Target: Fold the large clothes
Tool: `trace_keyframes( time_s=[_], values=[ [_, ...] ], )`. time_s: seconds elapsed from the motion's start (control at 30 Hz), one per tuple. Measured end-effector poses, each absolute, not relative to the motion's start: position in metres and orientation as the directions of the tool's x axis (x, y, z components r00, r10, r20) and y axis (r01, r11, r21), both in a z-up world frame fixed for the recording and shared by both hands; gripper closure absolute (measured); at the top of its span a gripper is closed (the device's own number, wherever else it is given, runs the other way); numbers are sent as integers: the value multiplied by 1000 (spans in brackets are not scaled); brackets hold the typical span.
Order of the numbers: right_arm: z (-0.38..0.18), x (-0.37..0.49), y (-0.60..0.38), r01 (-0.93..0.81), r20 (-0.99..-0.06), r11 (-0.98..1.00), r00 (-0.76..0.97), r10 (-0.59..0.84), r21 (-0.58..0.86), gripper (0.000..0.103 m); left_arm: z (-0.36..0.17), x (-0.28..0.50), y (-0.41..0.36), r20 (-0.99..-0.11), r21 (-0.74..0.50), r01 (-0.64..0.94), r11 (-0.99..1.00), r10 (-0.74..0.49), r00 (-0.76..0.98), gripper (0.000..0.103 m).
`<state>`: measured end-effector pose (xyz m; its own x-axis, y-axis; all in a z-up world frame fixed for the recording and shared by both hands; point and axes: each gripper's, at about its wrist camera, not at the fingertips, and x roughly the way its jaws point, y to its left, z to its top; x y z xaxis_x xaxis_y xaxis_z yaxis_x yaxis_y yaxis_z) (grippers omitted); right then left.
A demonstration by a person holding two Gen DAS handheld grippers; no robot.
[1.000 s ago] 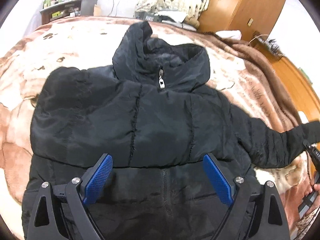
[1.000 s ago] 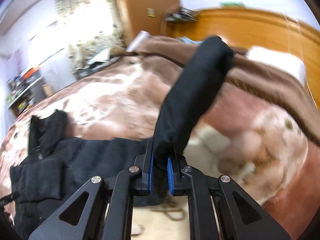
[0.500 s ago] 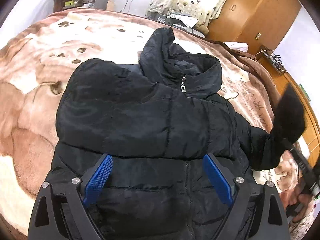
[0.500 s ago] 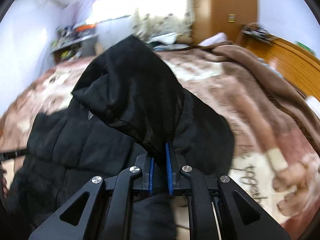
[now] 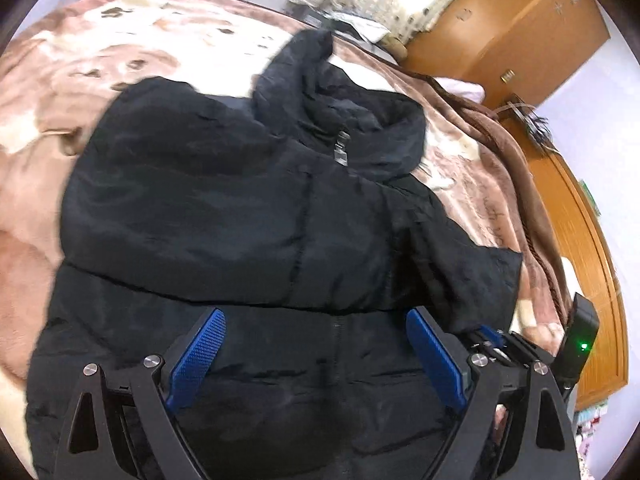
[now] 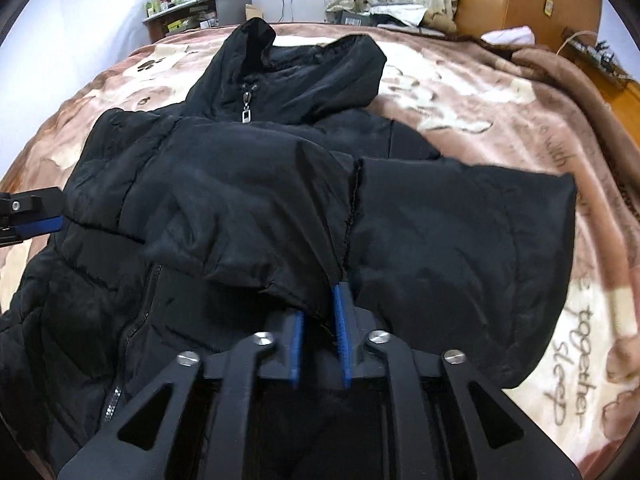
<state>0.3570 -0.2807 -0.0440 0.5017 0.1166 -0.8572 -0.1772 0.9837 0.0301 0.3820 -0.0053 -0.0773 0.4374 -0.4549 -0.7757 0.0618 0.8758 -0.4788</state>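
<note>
Hovering at lower frame of left view, left gripper (image 5: 316, 356) spread wide, empty. Lying mid-frame on blanket (image 6: 460, 92): jacket (image 5: 224, 208). Loosening at lower centre of right view, right gripper (image 6: 320, 332) just opening, sleeve (image 6: 440, 220) between pads, now draped across chest instead of trailing aside. Sleeve fold nearly done.

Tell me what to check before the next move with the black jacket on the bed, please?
1. The sleeve lies across the front of the jacket: ok.
2. The right gripper is clear of the sleeve: not ok; its jaws have just been opening, with the cuff edge between them.
3. The left gripper is open and empty above the jacket's lower front: ok.
4. The zipper is closed up to the collar: ok.
5. The hood lies flat: not ok; it is bunched up.
</note>
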Motion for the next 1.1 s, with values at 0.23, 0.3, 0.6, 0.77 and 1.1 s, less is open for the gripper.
trace_keyframes(
  time_s=[0.23, 0.3, 0.6, 0.77, 1.1],
  values=[
    [-39, 343, -286, -234, -864, 965, 455, 215, 117, 54, -87, 400, -53, -795, -476, 102, 874, -477, 374, 11],
    [-32, 335, -293, -246, -856, 961, 464, 229, 124, 50, -89, 404, -69, -798, -474, 124, 872, -484, 359, 11],
    [-11, 308, -348, -157, -823, 979, 534, 195, 130, 47, -104, 421, -136, -868, -324, 177, 930, -366, 335, 11],
    [-8, 301, -371, -93, -813, 991, 567, 134, 99, 47, -119, 421, -153, -895, -275, 134, 952, -304, 326, 13],
    [-14, 298, -384, -16, -816, 990, 565, 123, 138, 47, -100, 406, -160, -879, -217, 170, 961, -268, 394, 96]
  ],
)
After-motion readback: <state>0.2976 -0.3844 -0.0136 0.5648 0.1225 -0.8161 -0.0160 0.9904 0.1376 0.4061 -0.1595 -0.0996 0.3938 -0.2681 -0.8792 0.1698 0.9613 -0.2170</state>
